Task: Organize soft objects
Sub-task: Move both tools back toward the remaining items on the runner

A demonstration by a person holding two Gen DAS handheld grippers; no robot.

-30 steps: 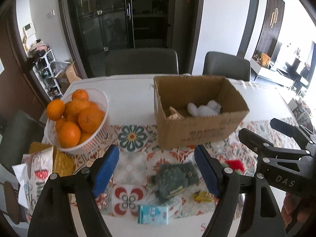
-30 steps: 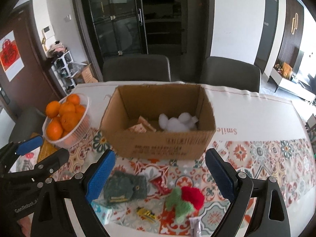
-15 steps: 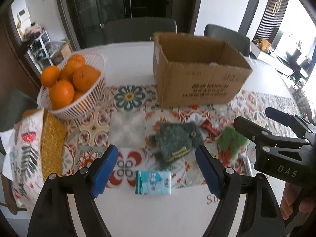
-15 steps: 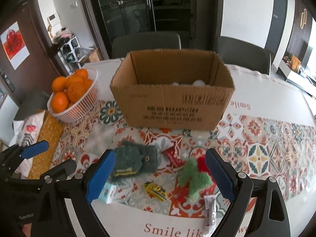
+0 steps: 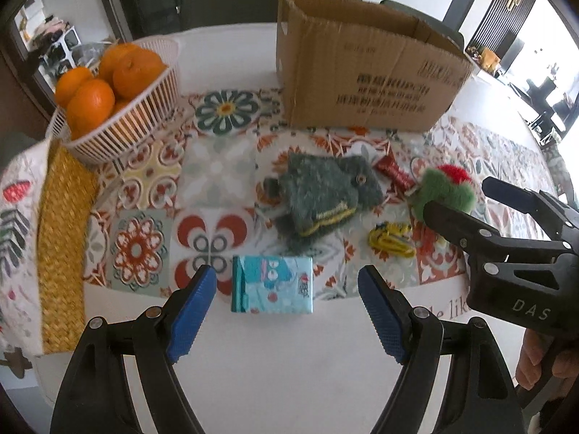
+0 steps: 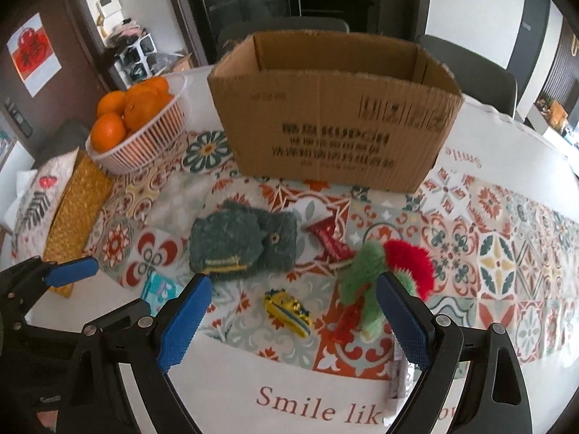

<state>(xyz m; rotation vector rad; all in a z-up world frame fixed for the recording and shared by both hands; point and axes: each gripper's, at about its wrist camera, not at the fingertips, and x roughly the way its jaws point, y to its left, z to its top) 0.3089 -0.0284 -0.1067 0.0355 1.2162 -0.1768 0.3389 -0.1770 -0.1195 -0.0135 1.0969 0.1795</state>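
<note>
Two sets of empty, wide-open jaws above a patterned tablecloth (image 6: 506,253) with cardboard box (image 6: 333,126), dark chairs (image 6: 282,29) behind.

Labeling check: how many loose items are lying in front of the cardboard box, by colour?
Dark green: 1, fuzzy mitten
Green and red: 1, plush toy
Red: 1, snack wrapper
Yellow: 1, small packet
Light blue: 1, tissue pack
Total: 5. A blurred packet by the right fingertip is not counted.
</note>
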